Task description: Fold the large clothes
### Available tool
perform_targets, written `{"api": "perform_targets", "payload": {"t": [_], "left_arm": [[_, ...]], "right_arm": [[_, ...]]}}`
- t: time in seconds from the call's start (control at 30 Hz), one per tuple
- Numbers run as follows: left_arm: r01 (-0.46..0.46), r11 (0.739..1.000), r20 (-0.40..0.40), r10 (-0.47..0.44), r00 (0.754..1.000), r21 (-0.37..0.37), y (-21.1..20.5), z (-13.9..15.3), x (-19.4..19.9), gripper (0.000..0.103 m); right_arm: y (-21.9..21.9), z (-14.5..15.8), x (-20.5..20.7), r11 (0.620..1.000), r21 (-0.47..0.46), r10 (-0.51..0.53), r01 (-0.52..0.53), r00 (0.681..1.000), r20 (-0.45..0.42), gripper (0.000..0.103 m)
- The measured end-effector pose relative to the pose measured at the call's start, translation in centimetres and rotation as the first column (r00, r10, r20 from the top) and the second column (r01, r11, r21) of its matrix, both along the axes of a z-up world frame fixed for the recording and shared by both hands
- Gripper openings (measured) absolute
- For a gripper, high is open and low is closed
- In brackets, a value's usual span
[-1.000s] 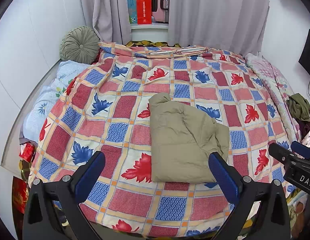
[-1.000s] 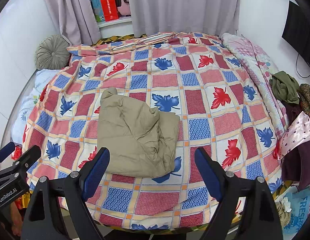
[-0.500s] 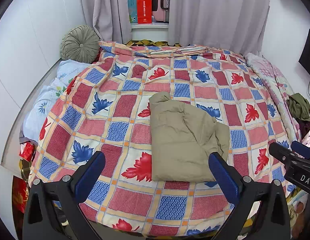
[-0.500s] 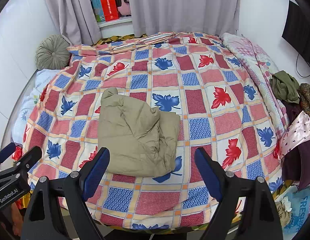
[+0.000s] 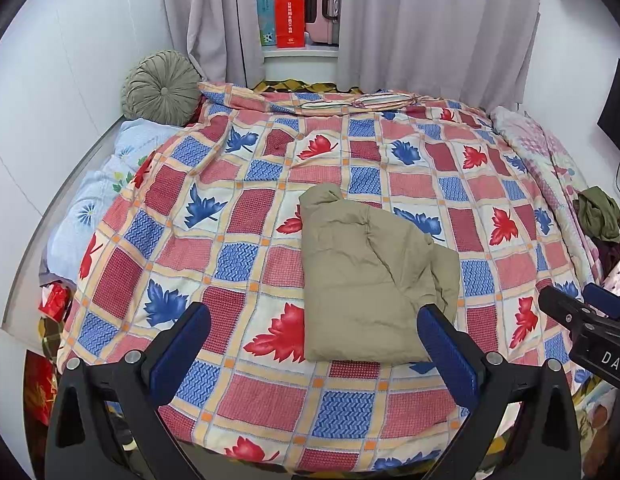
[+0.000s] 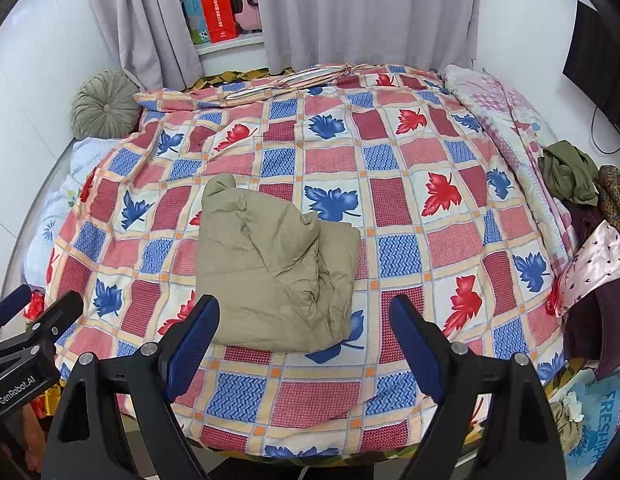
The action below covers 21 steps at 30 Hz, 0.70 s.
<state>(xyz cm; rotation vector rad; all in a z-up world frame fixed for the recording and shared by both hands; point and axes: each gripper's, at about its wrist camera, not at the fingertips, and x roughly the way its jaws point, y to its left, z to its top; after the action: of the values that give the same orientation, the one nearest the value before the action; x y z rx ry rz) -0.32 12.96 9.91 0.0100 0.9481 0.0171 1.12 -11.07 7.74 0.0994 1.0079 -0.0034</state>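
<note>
left wrist view: khaki garment (image 5: 370,280) lies bundled mid-bedspread (image 5: 245,216)
left gripper (image 5: 314,344): jaws wide, empty
right gripper (image 6: 305,344): same
handling: likely soft, puffy, light; pinch a near corner

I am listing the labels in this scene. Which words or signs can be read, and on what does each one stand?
"GenRobot.AI": on the left gripper.
"DAS": cut off by the frame edge, on the right gripper.
"FRESHIPP": cut off, on the blue bag.
Red box: white characters, too small to read.
</note>
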Motion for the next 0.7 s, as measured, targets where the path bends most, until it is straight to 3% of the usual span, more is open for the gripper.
{"api": "perform_targets", "payload": {"t": [0.7], "left_arm": [[-0.019,1.0,0.009,0.018,1.0,0.022,0.53,-0.78,-1.08,0.103]], "right_arm": [[0.17,0.09,-0.15,1.0,-0.001,-0.002,0.002,1.0,-0.006,0.088]]}}
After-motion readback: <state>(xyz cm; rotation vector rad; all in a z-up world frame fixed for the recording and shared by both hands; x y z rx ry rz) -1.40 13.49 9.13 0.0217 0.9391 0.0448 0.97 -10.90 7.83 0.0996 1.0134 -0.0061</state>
